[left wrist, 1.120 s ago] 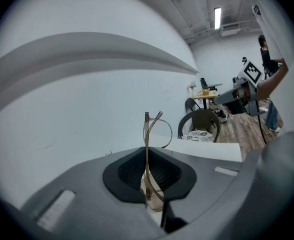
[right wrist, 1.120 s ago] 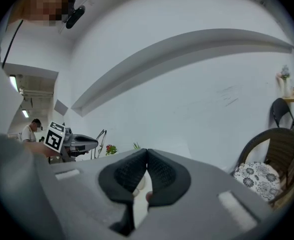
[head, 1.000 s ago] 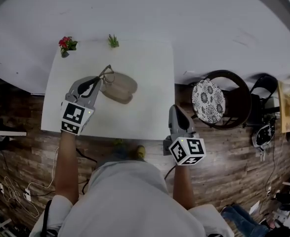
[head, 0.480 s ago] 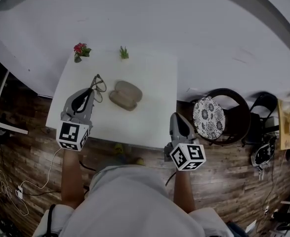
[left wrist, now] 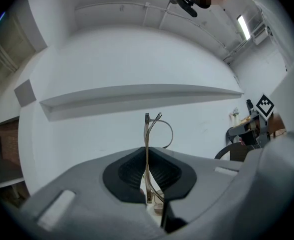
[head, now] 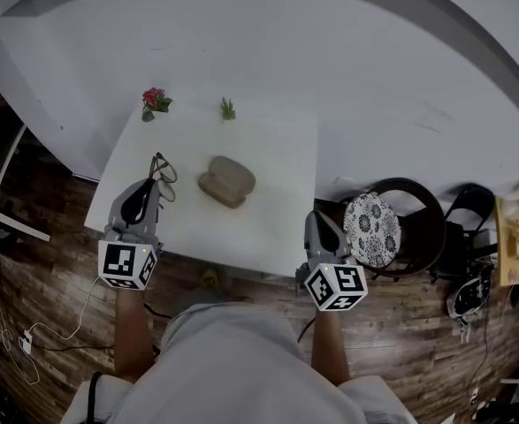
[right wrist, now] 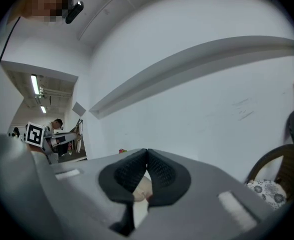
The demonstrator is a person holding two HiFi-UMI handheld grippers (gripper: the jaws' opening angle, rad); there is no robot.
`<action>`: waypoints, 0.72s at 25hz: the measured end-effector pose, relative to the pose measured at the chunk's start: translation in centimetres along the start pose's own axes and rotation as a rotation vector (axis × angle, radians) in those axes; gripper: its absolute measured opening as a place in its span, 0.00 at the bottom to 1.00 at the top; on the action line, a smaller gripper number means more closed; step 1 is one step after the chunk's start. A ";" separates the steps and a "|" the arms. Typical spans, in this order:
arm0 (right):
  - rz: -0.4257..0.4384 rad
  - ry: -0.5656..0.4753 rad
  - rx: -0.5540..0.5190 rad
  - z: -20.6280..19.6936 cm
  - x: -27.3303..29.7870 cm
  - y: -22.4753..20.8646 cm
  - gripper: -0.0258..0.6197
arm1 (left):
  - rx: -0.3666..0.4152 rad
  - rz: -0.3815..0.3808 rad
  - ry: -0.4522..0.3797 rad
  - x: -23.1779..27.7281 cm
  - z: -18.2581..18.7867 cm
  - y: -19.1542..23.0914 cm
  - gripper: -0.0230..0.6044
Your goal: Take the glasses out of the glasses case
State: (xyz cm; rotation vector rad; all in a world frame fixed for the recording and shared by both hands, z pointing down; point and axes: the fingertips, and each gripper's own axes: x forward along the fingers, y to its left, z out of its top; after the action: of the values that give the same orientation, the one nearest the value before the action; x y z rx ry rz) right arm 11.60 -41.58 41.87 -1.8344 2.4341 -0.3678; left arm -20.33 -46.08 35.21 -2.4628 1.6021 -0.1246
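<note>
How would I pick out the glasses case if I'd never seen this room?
Start at the white table in front of the person. Near its middle, right of the thin-framed glasses held in the left claw, lies the glasses case. It is the only tan, rounded oval shell there; the red flower and green plant at the far edge are much smaller.

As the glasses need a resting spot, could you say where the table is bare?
Widest: between the glasses case and the right edge of the table. Also the near strip before the case. Crowded: left side, where the left gripper holds the glasses.
</note>
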 end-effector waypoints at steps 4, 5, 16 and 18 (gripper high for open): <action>0.003 -0.002 -0.020 0.1 -0.3 -0.2 0.04 | -0.009 0.026 -0.027 -1.1 0.5 -0.1 0.07; 0.005 0.000 -0.026 0.0 -0.5 -0.3 0.04 | -0.013 0.032 -0.031 -1.3 0.5 -0.1 0.07; 0.017 0.001 -0.075 0.4 -0.3 -0.3 0.04 | -0.025 0.082 -0.040 -2.7 0.4 0.7 0.07; 0.017 0.005 -0.079 0.3 -0.4 -0.2 0.04 | -0.029 0.089 -0.037 -2.9 0.3 0.9 0.07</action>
State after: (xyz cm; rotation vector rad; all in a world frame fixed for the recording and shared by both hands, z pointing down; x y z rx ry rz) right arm 11.97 -41.31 41.63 -1.8434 2.5004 -0.2788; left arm -22.25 -43.75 34.85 -2.3952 1.7063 -0.0427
